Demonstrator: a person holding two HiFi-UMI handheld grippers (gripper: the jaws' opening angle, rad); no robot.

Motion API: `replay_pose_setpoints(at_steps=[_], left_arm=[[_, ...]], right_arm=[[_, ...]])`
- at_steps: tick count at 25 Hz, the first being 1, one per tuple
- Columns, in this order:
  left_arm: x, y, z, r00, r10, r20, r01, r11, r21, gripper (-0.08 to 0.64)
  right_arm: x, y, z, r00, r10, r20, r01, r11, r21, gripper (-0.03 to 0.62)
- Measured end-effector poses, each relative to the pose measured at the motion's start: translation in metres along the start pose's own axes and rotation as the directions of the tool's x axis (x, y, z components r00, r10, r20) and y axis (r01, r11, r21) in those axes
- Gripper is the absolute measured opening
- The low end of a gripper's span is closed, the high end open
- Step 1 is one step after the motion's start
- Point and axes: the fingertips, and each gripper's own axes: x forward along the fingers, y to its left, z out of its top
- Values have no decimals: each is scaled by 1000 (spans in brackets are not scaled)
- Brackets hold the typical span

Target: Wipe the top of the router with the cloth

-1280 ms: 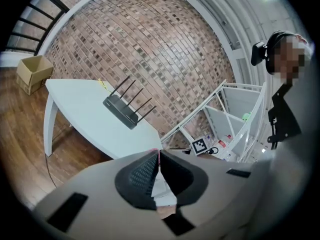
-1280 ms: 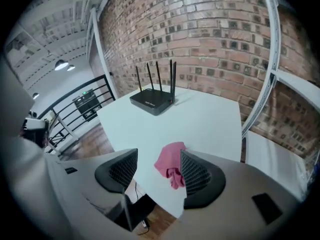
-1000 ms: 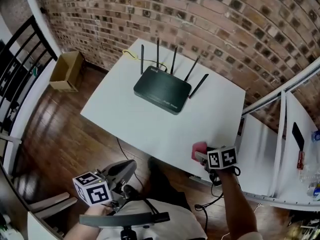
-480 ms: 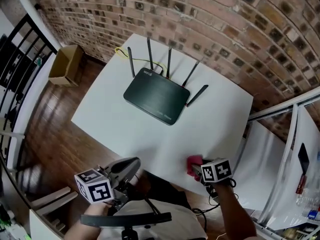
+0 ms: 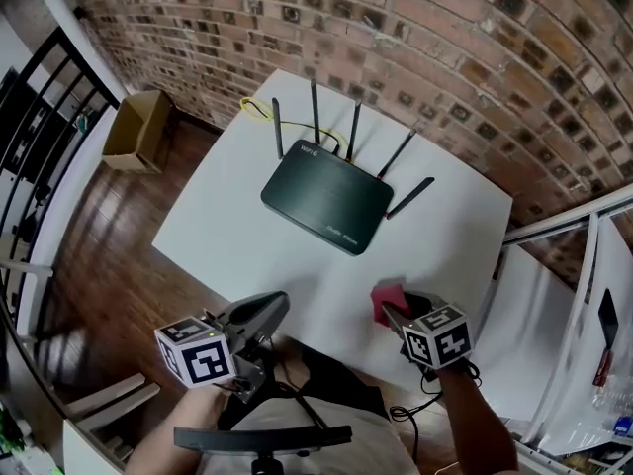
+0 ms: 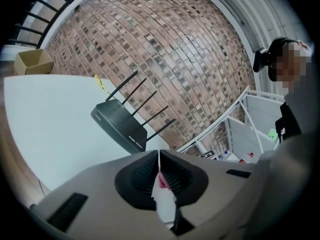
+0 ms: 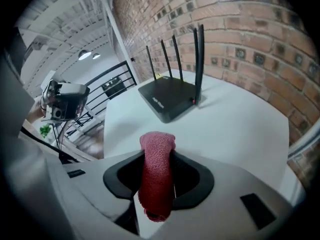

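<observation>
The black router (image 5: pixel 326 197), with several upright antennas, lies on the white table (image 5: pixel 237 236) near the back. A pink-red cloth (image 5: pixel 388 298) is rolled up and pinched in my right gripper (image 5: pixel 388 312) over the table's front right part. The jaws have just been closing, and in the right gripper view the cloth (image 7: pixel 157 184) stands clamped between them, with the router (image 7: pixel 167 101) ahead. My left gripper (image 5: pixel 283 299) hovers at the table's front edge, shut and empty. In the left gripper view its tips (image 6: pixel 159 154) meet, with the router (image 6: pixel 120 126) beyond.
A yellow cable (image 5: pixel 255 107) runs behind the router. A cardboard box (image 5: pixel 138 137) sits on the wooden floor at the left, beside a black railing (image 5: pixel 40 117). White shelving (image 5: pixel 554 265) stands at the right. A brick wall (image 5: pixel 445 57) backs the table.
The right gripper's jaws have closed on the cloth, and it has shifted a little toward the router. The left gripper has come forward to the table's front edge.
</observation>
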Motion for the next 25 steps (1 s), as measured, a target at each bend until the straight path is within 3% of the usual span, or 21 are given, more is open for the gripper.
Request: replay_pose_setpoints(at_steps=[4, 11, 19, 25], left_arm=[[-8, 4, 33, 1000, -3, 26, 2, 998, 55, 17], [-16, 14, 64, 999, 14, 48, -18, 996, 82, 17], [-12, 56, 63, 990, 143, 19, -144, 987, 75, 17], [-1, 74, 68, 989, 146, 18, -147, 987, 64, 17]], right_arm=[[10, 27, 64, 997, -3, 80, 10, 997, -80, 155], [33, 44, 169, 985, -47, 167, 88, 966, -243, 153], [84, 24, 254, 975, -145, 166, 196, 917, -348, 153], [128, 13, 303, 964, -205, 171, 259, 873, -413, 153]])
